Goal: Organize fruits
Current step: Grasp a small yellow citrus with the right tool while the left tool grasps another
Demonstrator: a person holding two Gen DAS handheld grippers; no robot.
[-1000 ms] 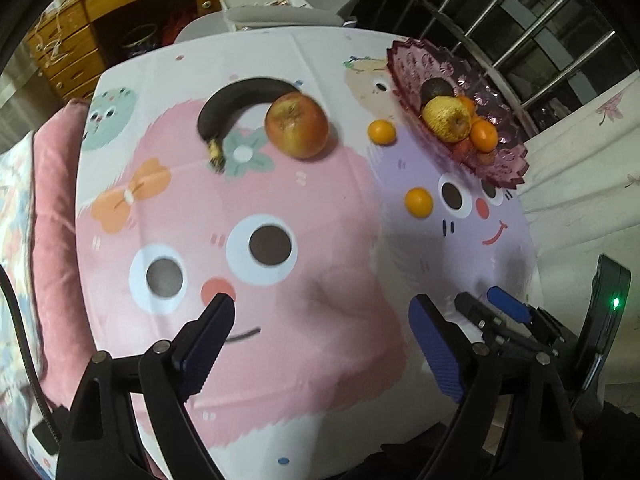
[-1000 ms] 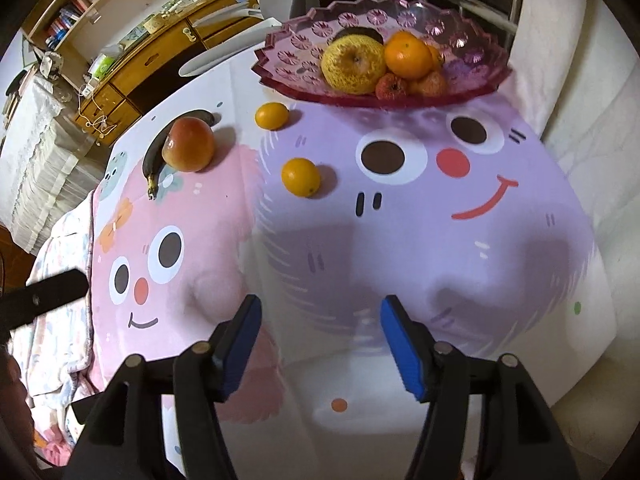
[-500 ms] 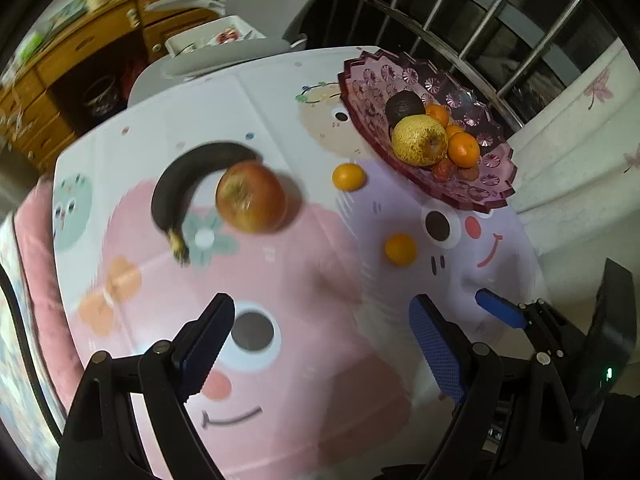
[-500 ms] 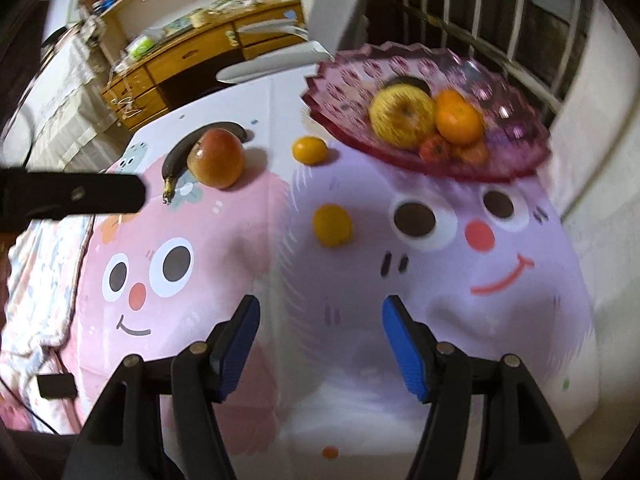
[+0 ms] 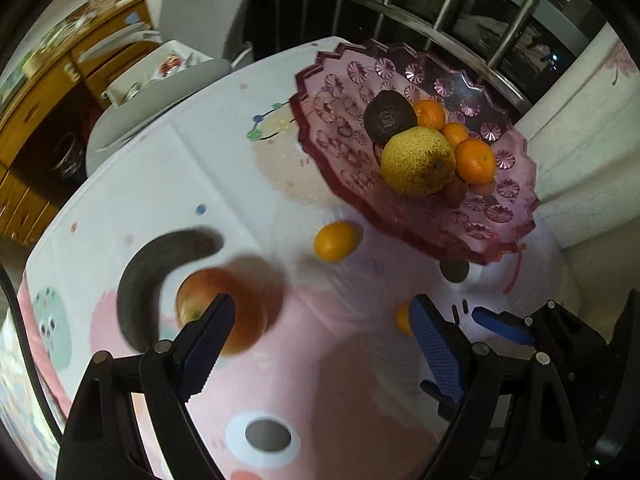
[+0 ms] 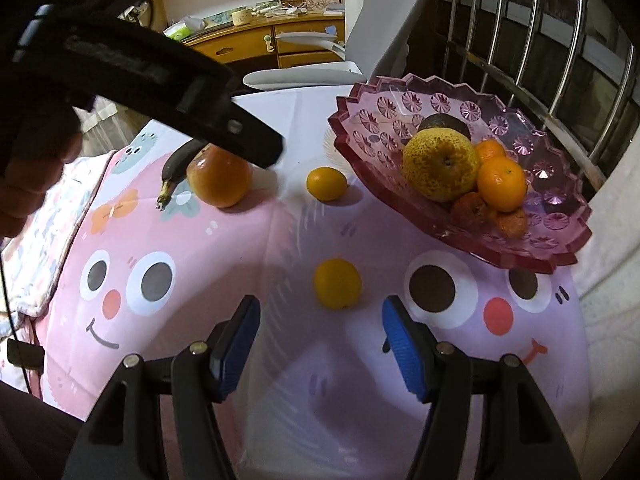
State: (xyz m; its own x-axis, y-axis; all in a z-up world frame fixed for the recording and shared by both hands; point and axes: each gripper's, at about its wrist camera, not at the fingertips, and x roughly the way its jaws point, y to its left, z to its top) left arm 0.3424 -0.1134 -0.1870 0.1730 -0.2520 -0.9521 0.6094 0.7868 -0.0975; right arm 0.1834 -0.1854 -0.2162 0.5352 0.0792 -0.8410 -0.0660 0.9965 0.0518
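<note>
A small orange [image 6: 337, 283] lies loose on the cartoon-printed cloth of the worktop [image 6: 280, 420], just ahead of the right gripper [image 6: 316, 346] and roughly centred on the gap between its blue fingers [image 6: 236, 344]. Those fingers stand partly open with nothing between them, and they hold nothing. This fruit is round, so it has no long axis to line up with.

Farther back, a second small orange [image 6: 327, 183] sits near the foot of the pink glass fruit bowl [image 6: 360, 136], which rises to the right and already holds a large yellow fruit, a dark fruit and several tangerines.

To the left, a red apple [image 6: 219, 178] rests touching a blackened banana [image 6: 178, 166], whose length runs away from the camera. The left gripper [image 5: 320, 344], fingers wide apart and empty, hovers over that apple. The right hand appears nearer the loose oranges, the left nearer the apple and banana.
</note>
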